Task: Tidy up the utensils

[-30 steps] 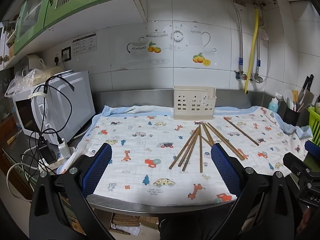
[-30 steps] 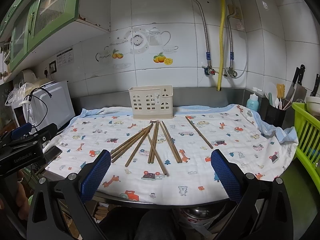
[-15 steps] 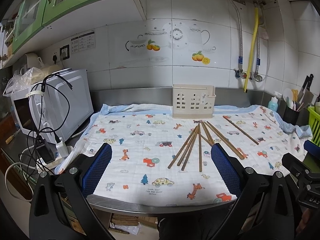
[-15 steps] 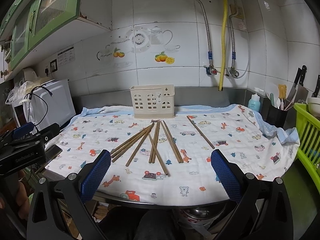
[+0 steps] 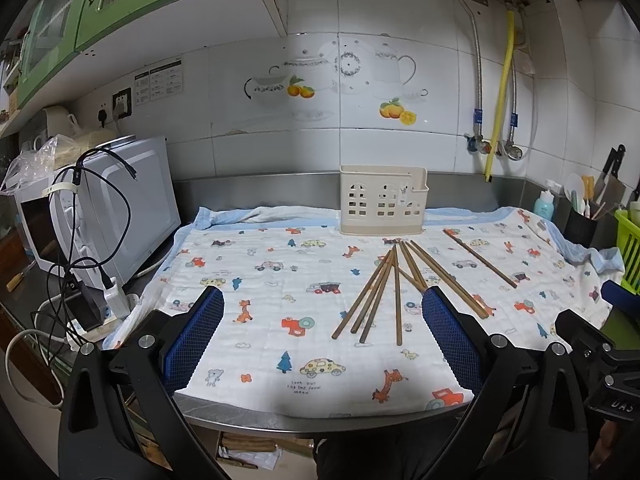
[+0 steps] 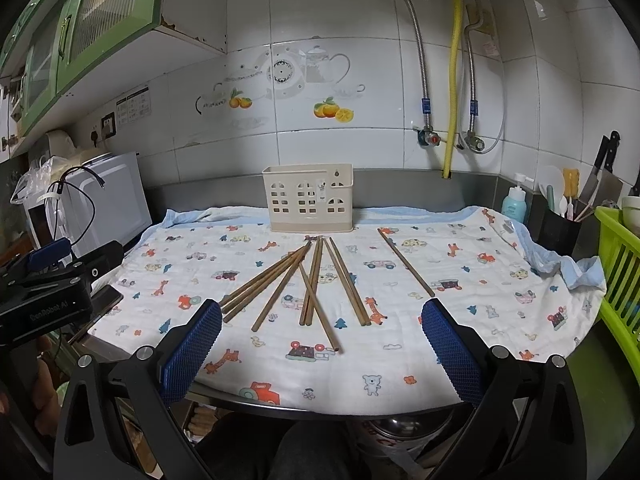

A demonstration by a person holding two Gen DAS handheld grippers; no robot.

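Both the left gripper [image 5: 322, 330] and right gripper [image 6: 321, 342] hover off the desk's front edge, jaws spread wide and empty, ready to pick. The chopsticks [image 6: 316, 280] lie fanned mid-desk on the cloth [image 6: 460, 272], in front of the holder [image 6: 308, 198] at the back edge, likely their destination.

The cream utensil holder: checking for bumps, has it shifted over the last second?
No. The cream utensil holder stands at the same spot against the steel backsplash, behind the chopsticks.
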